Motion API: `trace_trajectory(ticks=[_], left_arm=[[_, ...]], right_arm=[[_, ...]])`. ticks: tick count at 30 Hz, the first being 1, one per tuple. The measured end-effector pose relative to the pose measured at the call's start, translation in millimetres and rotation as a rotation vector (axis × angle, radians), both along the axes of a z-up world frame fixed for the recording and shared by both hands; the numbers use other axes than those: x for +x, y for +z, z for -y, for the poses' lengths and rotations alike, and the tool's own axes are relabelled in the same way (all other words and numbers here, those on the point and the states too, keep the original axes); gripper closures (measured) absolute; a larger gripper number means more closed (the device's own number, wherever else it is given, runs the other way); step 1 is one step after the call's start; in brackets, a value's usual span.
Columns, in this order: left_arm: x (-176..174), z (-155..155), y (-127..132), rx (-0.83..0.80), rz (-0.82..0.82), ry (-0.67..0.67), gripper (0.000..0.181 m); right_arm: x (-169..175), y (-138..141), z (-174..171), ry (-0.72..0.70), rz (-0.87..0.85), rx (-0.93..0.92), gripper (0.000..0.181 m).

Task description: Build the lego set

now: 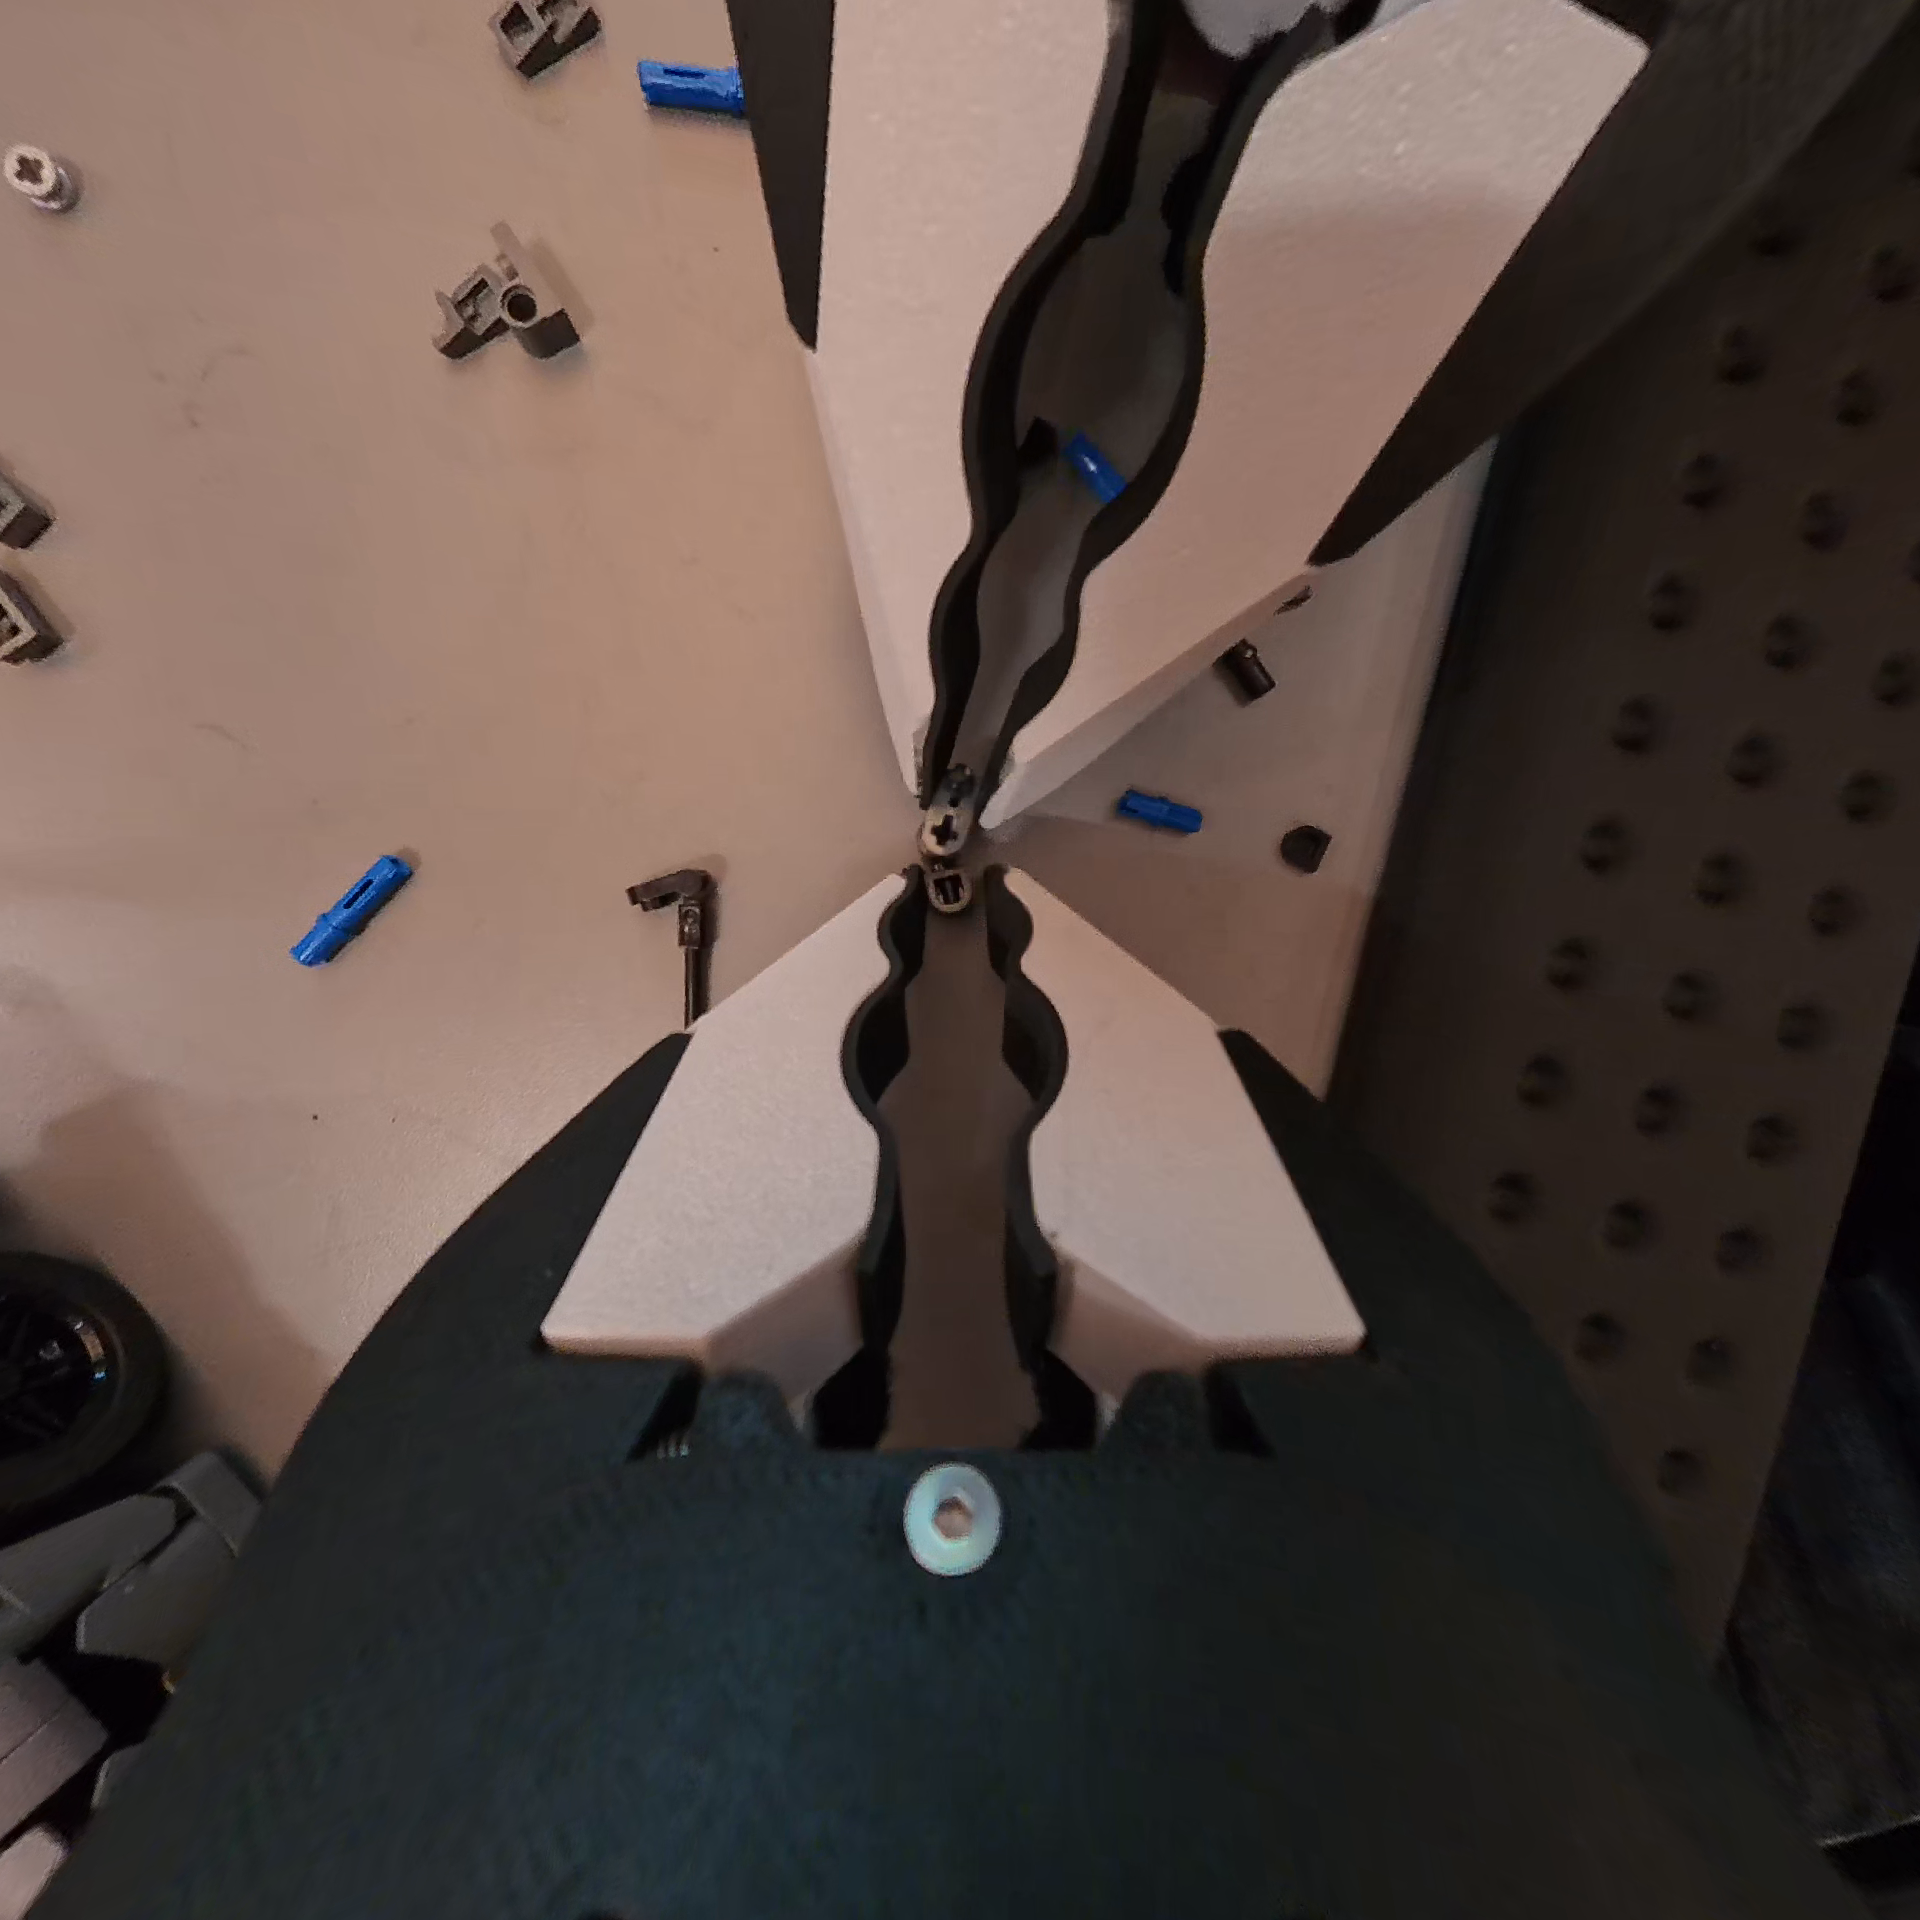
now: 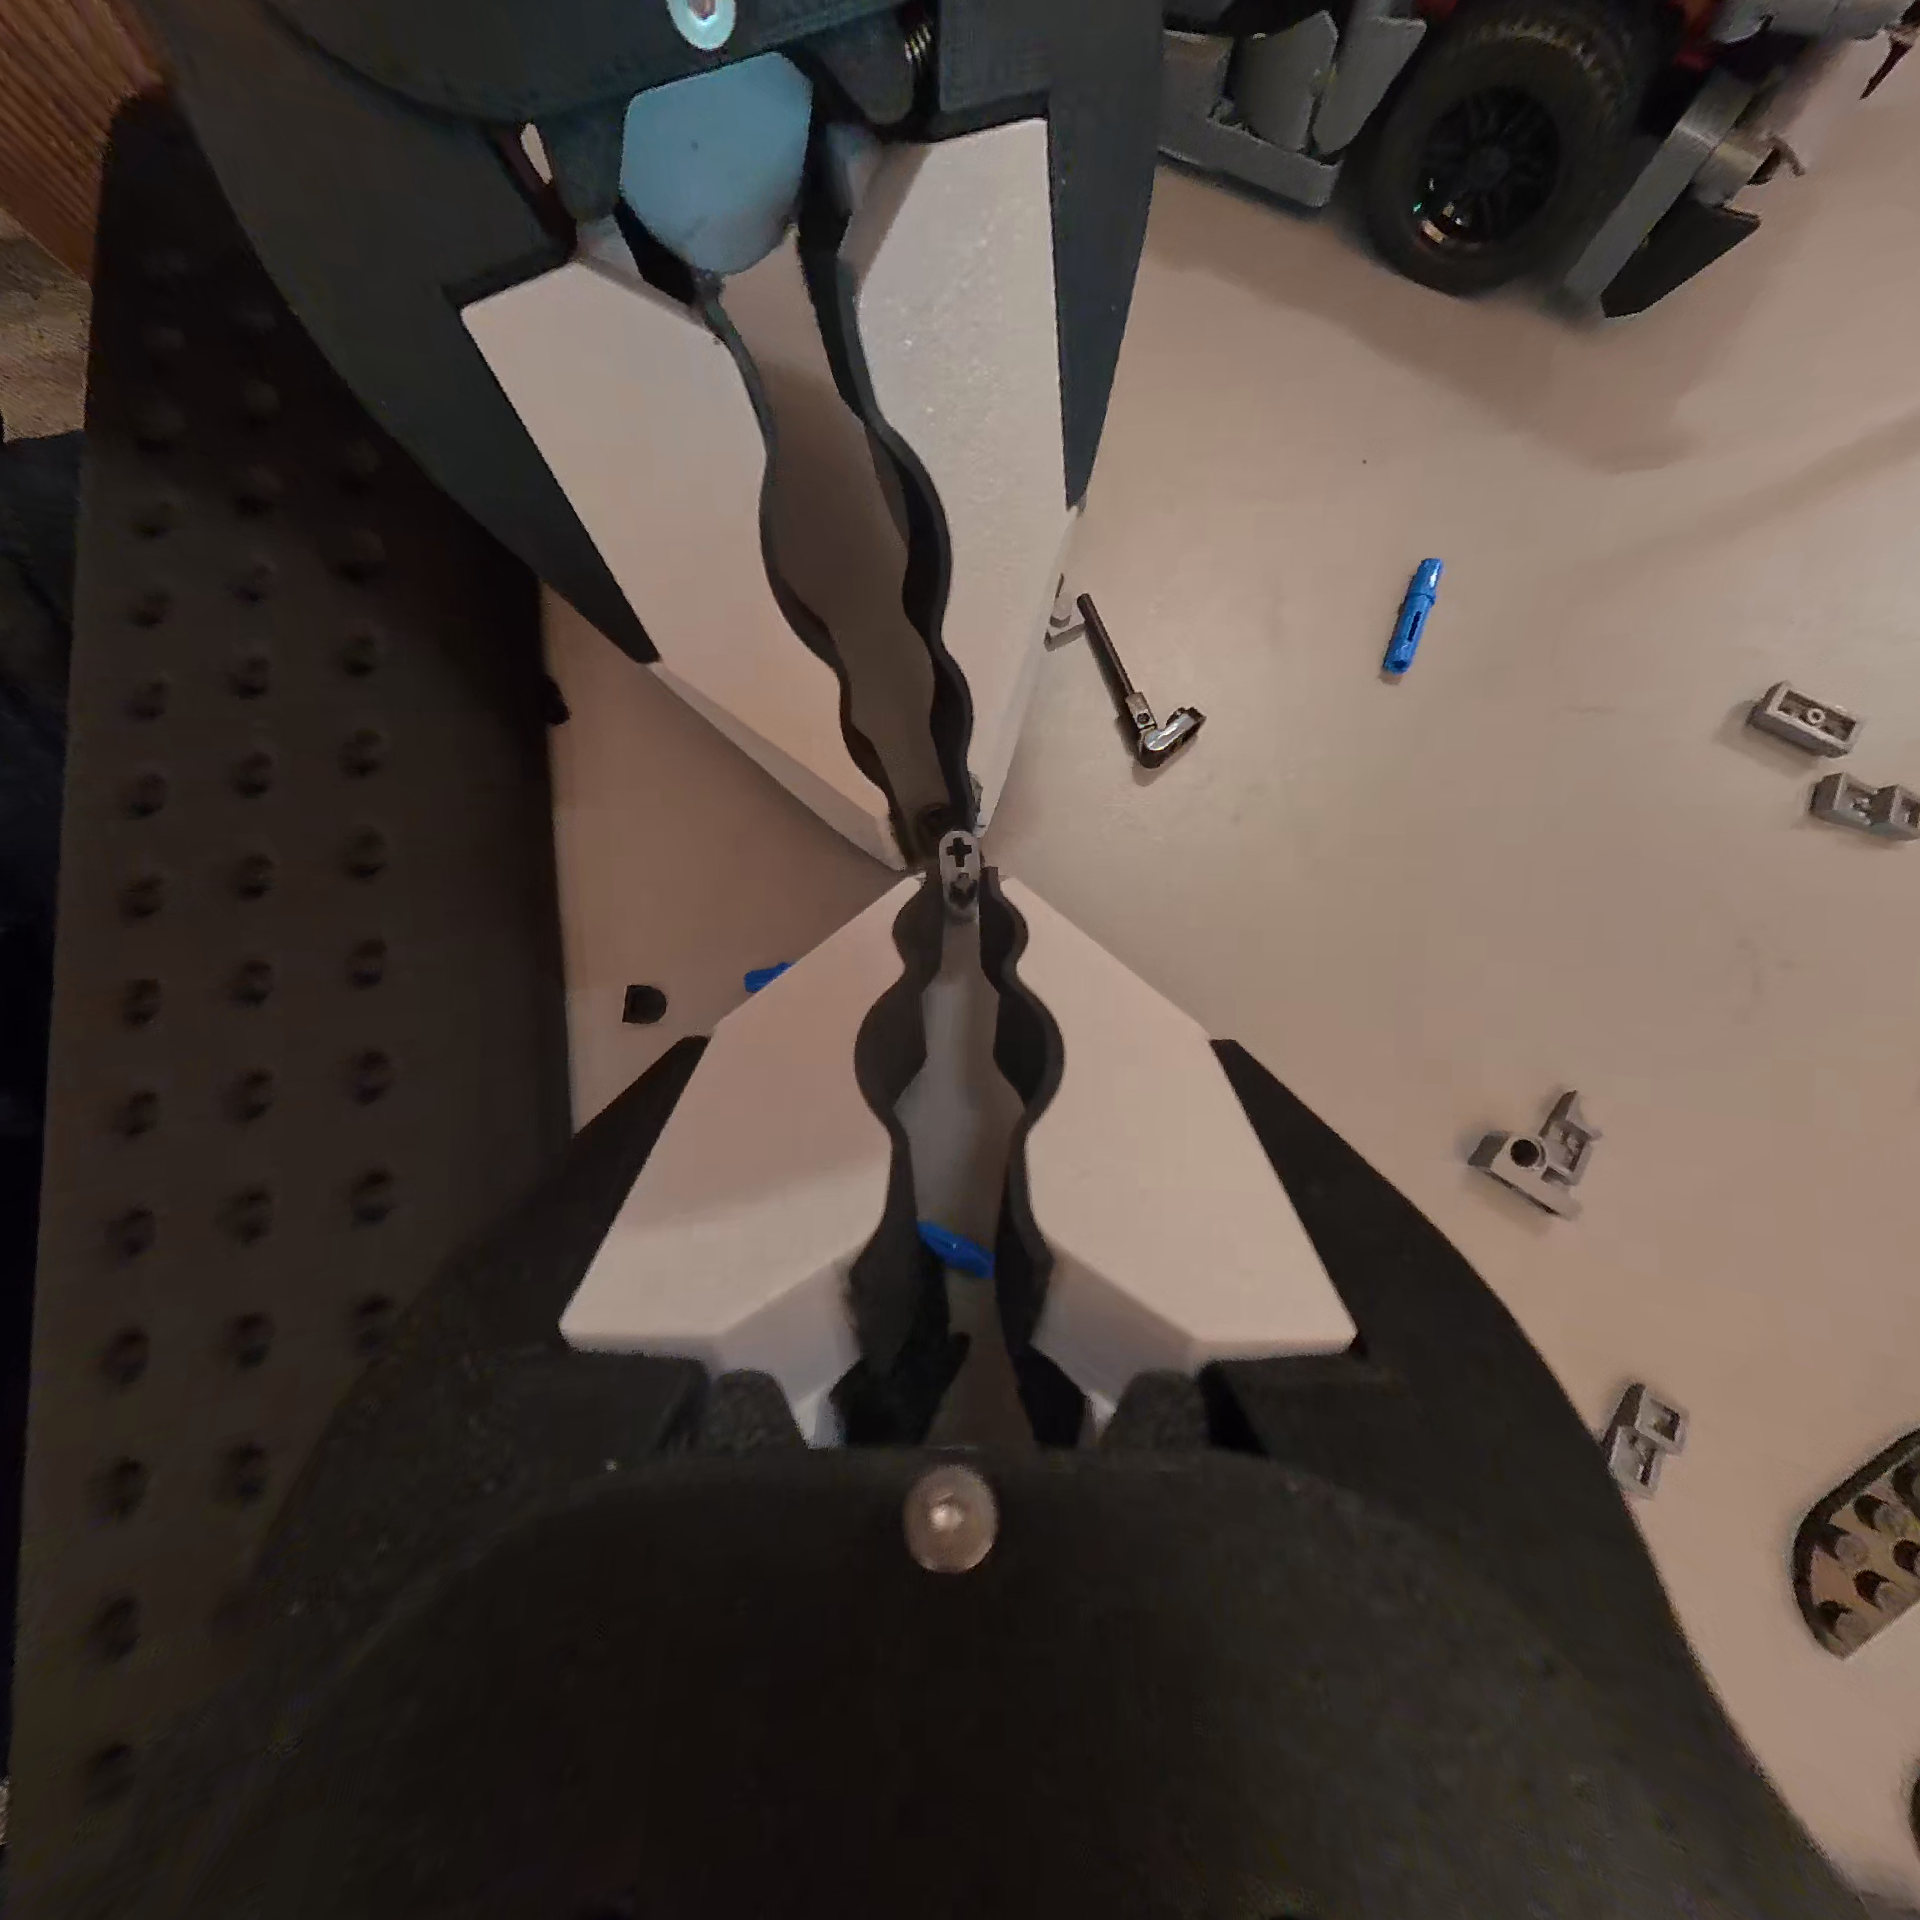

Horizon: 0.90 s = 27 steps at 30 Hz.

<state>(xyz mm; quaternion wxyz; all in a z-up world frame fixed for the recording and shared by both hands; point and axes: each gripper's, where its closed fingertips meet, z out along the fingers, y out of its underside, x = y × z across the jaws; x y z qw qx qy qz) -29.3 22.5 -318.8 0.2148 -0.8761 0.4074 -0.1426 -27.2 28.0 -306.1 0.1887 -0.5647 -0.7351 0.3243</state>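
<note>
Two grippers meet tip to tip over the pale table [image 1: 260, 644], each pinching a tiny lego bit. From the left wrist view, the left gripper [image 1: 945, 891] is clamped shut on a small dark piece [image 1: 944, 891] right at its fingertips, and the right gripper [image 1: 954, 790], coming in from the top, is squeezed onto a grey connector [image 1: 948, 828] with a cross-shaped hole. Both bits are touching or nearly so; can't tell if they're actually joined.

The right wrist view flips it: the right gripper [image 2: 961, 888] holds the connector [image 2: 960, 871] end-on, and the left gripper [image 2: 935, 821] comes down from the top, with the dark piece mostly hidden behind the connector.

Stuff only the left view gives you: a silver bushing [image 1: 44, 179] far left, and a small black pin [image 1: 1247, 670] by the right gripper's fingers.

Only the right view shows the mostly built grey car [image 2: 1538, 135] at the top with its wheel [image 2: 1475, 166], plus a studded grey plate [image 2: 1870, 1548] at the bottom right.

Both views catch the black axle with elbow piece [image 1: 686, 925] [image 2: 1132, 675], a loose blue pin [image 1: 351, 910] [image 2: 1413, 618], a grey bracket [image 1: 504, 301] [image 2: 1532, 1153] and the dark studded baseplate [image 1: 1683, 935] [image 2: 249, 831] at the table's side.
</note>
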Motion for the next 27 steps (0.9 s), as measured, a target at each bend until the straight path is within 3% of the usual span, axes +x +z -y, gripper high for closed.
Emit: trace_trajectory(ticks=[18, 20, 22, 27], left_arm=[[1, -2, 0, 0.022, 0.009, 0.001, 0.174], [-1, -4, 0, 0.018, 0.015, 0.011, 0.174], [-4, -5, 2, 0.01, 0.036, 0.027, 0.174], [-6, -11, 21, -0.011, 0.187, 0.08, 0.174]], right_arm=[[-3, -1, -6, -0.03, -0.008, 0.041, 0.175], [-5, 5, -9, -0.033, -0.044, 0.038, 0.166], [-6, 14, -12, -0.047, -0.078, -0.007, 0.158], [-5, 23, -18, -0.052, -0.12, -0.071, 0.159]])
